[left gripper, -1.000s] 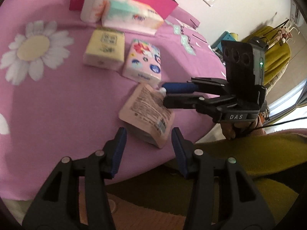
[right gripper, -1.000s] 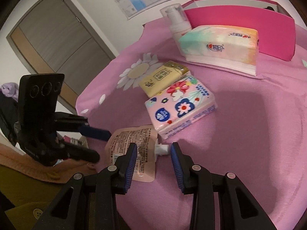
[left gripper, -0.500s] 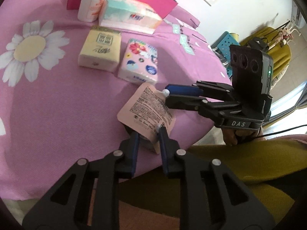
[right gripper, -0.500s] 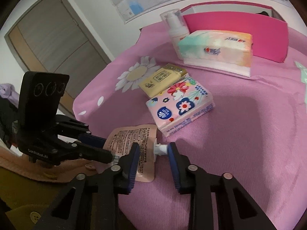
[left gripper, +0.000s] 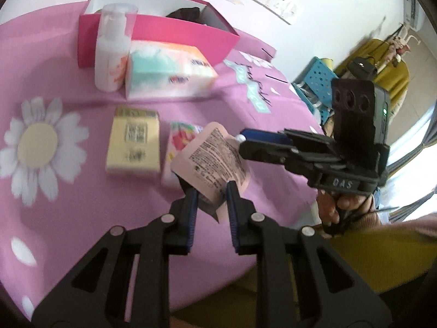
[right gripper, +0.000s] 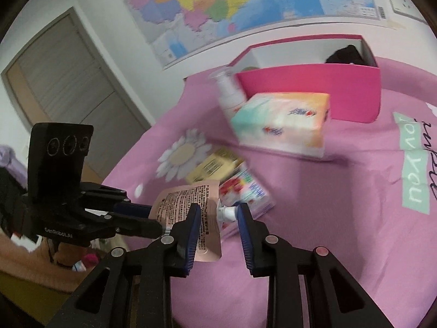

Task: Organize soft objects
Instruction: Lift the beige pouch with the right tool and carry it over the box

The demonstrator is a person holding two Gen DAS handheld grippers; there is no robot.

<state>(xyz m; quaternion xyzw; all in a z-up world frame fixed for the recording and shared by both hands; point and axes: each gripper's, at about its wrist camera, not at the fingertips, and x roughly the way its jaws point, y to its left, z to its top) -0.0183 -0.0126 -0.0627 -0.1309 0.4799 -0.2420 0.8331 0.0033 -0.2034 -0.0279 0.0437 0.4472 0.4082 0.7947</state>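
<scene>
From the left wrist, the left gripper (left gripper: 211, 191) pinches the bottom edge of a pink pouch (left gripper: 211, 161) with tiny black writing, held above the pink cloth (left gripper: 68, 205). From the right wrist, the right gripper (right gripper: 218, 211) squeezes the pouch's white spout (right gripper: 226, 213).

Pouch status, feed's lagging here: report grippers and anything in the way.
Left gripper shut on pouch. Right gripper around its spout. Pouch lifted. Path clear to pink box.
</scene>
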